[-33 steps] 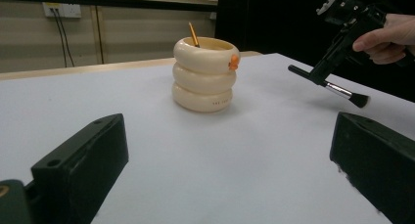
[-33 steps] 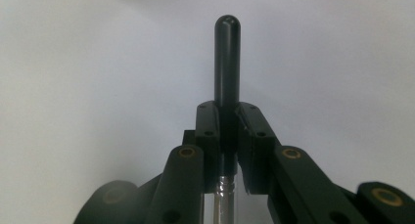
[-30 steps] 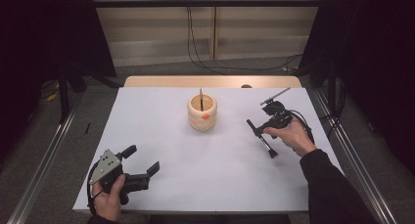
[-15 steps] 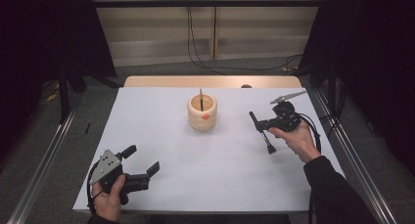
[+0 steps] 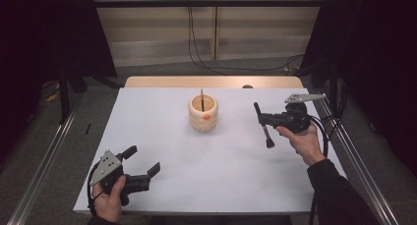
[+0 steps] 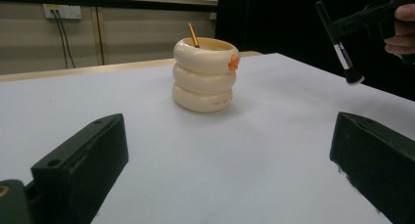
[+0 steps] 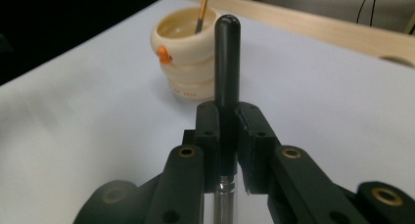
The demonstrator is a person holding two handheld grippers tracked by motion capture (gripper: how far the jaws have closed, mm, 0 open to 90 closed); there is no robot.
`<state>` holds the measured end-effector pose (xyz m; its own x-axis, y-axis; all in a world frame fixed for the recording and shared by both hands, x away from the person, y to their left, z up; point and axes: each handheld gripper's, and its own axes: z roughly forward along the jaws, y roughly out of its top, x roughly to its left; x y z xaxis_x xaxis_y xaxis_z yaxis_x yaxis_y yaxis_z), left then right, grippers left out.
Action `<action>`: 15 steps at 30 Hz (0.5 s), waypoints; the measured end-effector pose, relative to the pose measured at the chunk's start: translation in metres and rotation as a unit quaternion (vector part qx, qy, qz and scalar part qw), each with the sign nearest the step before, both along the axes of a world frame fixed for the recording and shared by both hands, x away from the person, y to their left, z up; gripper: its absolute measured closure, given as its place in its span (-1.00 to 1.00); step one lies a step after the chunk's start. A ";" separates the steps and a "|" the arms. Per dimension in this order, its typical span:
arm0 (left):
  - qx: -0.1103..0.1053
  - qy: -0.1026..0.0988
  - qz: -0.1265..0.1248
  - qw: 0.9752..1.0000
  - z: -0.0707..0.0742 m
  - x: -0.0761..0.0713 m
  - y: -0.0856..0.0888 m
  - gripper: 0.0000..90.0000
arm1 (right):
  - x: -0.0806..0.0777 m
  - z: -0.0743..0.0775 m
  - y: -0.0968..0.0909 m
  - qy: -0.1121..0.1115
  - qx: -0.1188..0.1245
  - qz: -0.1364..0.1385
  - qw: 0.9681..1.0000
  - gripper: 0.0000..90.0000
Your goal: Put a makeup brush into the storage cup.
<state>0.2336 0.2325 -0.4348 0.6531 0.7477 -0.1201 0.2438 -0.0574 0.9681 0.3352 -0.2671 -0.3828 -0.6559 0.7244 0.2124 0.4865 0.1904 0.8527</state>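
**Brush lifted clear of the desk and carried toward the cup**

The right tool (image 5: 266,121) is clamped on a black-handled makeup brush (image 5: 263,125), its jaws pressed together around the handle just above the silver ferrule. Compared with a second ago, the right hand (image 5: 305,142) has risen and shifted: the brush, which then hung low over the white desk (image 5: 147,117) with its bristle end close to the surface, now hangs clear above it, and sits further right and up in the high view. In the high view it slants with the rounded handle end up and toward the cup and the bristle tip down, nearer the person. In the right gripper view the handle end lines up with the cream ringed cup (image 7: 188,62), which stands near the middle of the desk, well apart from the brush. A thin orange-handled brush (image 7: 202,11) already leans inside it.

The left tool (image 5: 142,168) has not moved; it rests at the near left corner with its jaws apart and nothing between them.

My reading is that the pickup is done and the carry has begun. The brush probably belongs in the cup, so the next stretch calls for bringing it above the rim and tilting it so that one end can drop in beside the thin brush without tipping the cup.
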 end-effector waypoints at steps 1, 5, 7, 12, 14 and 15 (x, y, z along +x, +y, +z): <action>0.000 0.000 0.000 1.000 0.000 0.000 0.000 -0.98 | -0.002 0.002 0.000 -0.006 0.008 0.004 1.000 0.79; 0.000 -0.001 -0.002 1.000 0.000 0.000 0.000 -0.98 | -0.008 0.008 -0.002 -0.044 0.041 0.016 0.998 0.79; -0.001 -0.001 -0.002 1.000 0.000 0.000 0.000 -0.98 | -0.009 0.009 -0.003 -0.053 0.056 0.022 0.997 0.79; -0.002 -0.001 -0.003 1.000 0.000 -0.001 0.000 -0.98 | -0.012 0.012 -0.008 -0.072 0.077 0.024 0.994 0.79; -0.002 -0.001 -0.004 1.000 0.000 -0.001 0.000 -0.97 | -0.014 0.013 -0.010 -0.078 0.082 0.023 0.993 0.79; -0.002 -0.002 -0.005 1.000 0.000 -0.001 0.000 -0.97 | -0.014 0.014 -0.011 -0.081 0.081 0.024 0.993 0.79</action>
